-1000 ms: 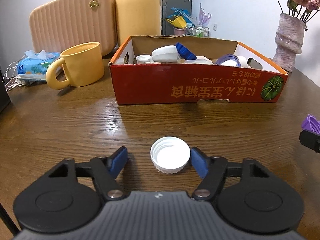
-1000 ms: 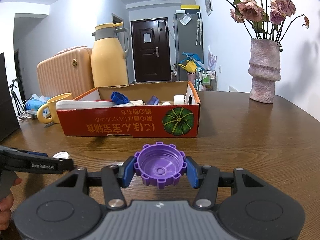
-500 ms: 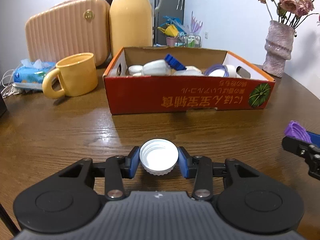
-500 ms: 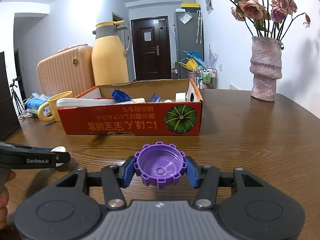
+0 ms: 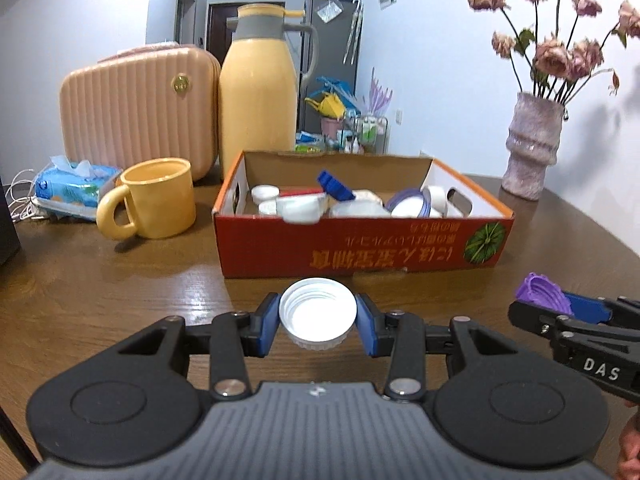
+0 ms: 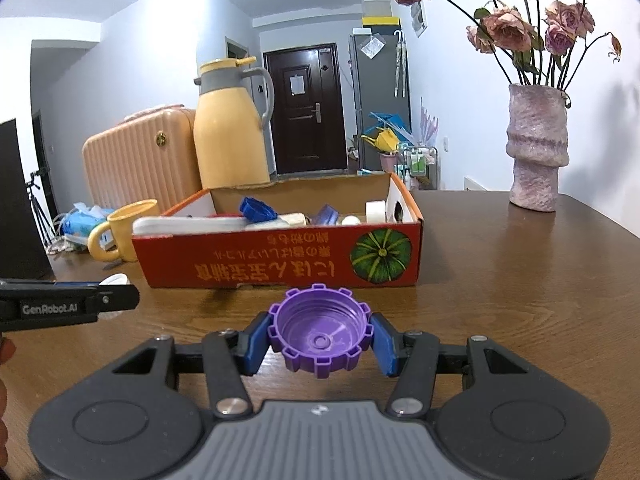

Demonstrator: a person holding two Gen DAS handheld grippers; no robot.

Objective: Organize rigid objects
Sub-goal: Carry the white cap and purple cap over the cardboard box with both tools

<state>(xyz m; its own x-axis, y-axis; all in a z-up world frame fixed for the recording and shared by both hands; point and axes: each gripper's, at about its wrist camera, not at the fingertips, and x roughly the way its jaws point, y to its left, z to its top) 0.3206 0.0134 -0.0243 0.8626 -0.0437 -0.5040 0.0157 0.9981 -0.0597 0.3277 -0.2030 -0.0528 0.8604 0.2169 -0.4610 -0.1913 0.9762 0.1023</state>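
My left gripper [image 5: 317, 317] is shut on a white screw cap [image 5: 317, 314], held open side up just above the wooden table [image 5: 120, 292], in front of the red cardboard box [image 5: 360, 252]. A purple toothed cap [image 6: 320, 330] sits between the blue pads of my right gripper [image 6: 320, 334], which is shut on it. That same purple cap [image 5: 542, 289] shows at the right edge of the left wrist view. The box [image 6: 280, 264] holds several white and blue lids and containers. In the right wrist view the left gripper's finger [image 6: 68, 306] enters from the left.
A yellow mug [image 5: 154, 200] and a tissue pack [image 5: 74, 190] stand left of the box. Behind them are a peach ribbed case [image 5: 138, 110] and a yellow thermos jug [image 5: 258, 100]. A pink vase of dried roses [image 5: 530, 148] stands at the back right.
My left gripper closed on the white cap and lifted it off the table, tilting upward. The right gripper kept still with the purple cap.
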